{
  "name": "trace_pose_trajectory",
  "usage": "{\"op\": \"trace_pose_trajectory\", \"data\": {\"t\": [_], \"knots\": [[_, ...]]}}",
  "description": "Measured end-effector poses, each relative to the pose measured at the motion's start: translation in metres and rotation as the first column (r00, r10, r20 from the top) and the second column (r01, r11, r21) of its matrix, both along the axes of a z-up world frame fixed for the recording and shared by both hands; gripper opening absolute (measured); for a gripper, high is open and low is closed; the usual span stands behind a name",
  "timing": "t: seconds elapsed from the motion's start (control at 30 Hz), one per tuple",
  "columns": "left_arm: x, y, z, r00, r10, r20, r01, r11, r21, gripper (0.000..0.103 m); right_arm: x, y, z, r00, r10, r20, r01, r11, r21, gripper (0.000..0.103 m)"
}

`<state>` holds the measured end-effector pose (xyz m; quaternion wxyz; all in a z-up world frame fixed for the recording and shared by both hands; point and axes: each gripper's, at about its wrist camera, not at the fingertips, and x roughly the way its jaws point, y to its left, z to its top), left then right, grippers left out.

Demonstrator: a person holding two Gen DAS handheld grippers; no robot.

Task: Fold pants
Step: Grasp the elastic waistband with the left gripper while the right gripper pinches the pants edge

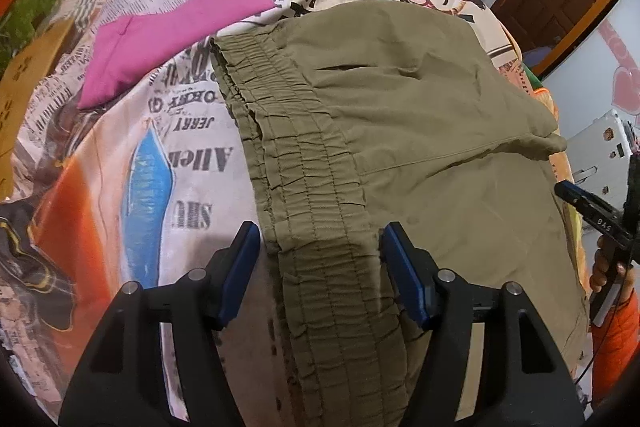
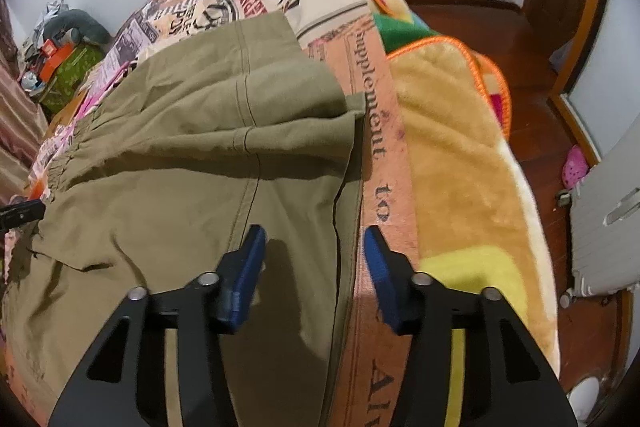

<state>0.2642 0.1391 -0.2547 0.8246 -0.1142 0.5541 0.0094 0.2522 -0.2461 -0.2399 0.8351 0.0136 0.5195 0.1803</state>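
**Olive pants lie spread on a newsprint-patterned bedspread, both grippers parted above them**

A pair of olive-green pants (image 1: 420, 115) lies flat on a bedspread (image 1: 188, 155) printed with newspaper headlines and cartoon figures. The fabric is thin and matte, lightly creased, with a slit pocket and stitched seams. Its elastic waistband (image 1: 320, 227) is gathered into tight ruffled rows with parallel lines of stitching. The left gripper (image 1: 318, 247), black-framed with blue pads, hangs over the waistband with its jaws released, one finger on either side of the gathered band. At the far edge of the pants from the waistband, the right gripper (image 2: 314, 255) hovers with jaws likewise spread apart, one finger over the olive cloth, the other over the bedspread just beside the pants' hem edge. A folded pink cloth (image 1: 168, 39) rests on the bedspread beyond the waistband. Beside the hem end, a plush yellow blanket (image 2: 452, 155) with orange trim drapes the bed's side.
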Motion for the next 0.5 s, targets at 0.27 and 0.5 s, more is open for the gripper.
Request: {"op": "trace_pose_trajectory", "data": {"t": [0.27, 0.5], "knots": [[-0.002, -0.011, -0.004, 0.999, -0.025, 0.022, 0.023, 0.995, 0.093, 0.064, 0.004, -0.001, -0.013, 0.999, 0.021, -0.037, -0.021, 1.000, 0.013, 0.024], [-0.009, -0.018, -0.004, 0.998, -0.044, 0.048, 0.034, 0.981, 0.193, 0.062, -0.001, 0.006, -0.014, 0.999, 0.040, 0.010, -0.039, 0.998, -0.048, 0.008]]}}
